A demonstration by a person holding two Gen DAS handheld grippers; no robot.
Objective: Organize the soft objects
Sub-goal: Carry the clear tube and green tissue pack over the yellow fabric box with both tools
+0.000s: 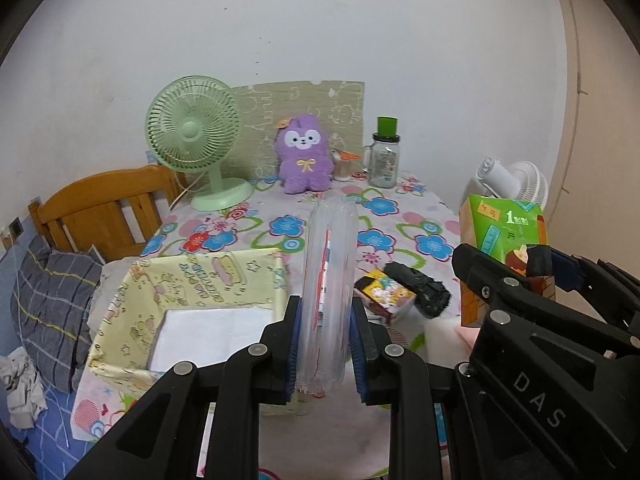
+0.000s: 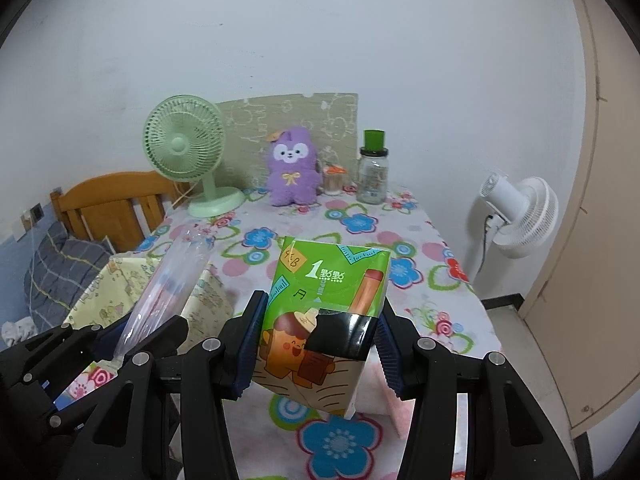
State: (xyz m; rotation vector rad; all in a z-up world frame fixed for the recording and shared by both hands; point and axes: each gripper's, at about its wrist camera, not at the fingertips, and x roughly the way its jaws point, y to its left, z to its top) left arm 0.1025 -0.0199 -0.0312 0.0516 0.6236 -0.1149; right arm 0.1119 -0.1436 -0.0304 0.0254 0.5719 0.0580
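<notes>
Holding two soft packs above the flowered tablecloth [image 2: 432, 248]; my left gripper [image 1: 324, 344] is closed narrowly on a clear, squashy plastic pack [image 1: 330, 280], standing upright at centre frame; my right gripper [image 2: 316, 344] is clamped about half open on a green tissue pack [image 2: 332, 304], lower centre of its view; the yellow fabric bin [image 1: 120, 320] sits lower left, beside the clear pack; I judge both should go in gently, clear pack first, releasing low so neither tips out.
</notes>
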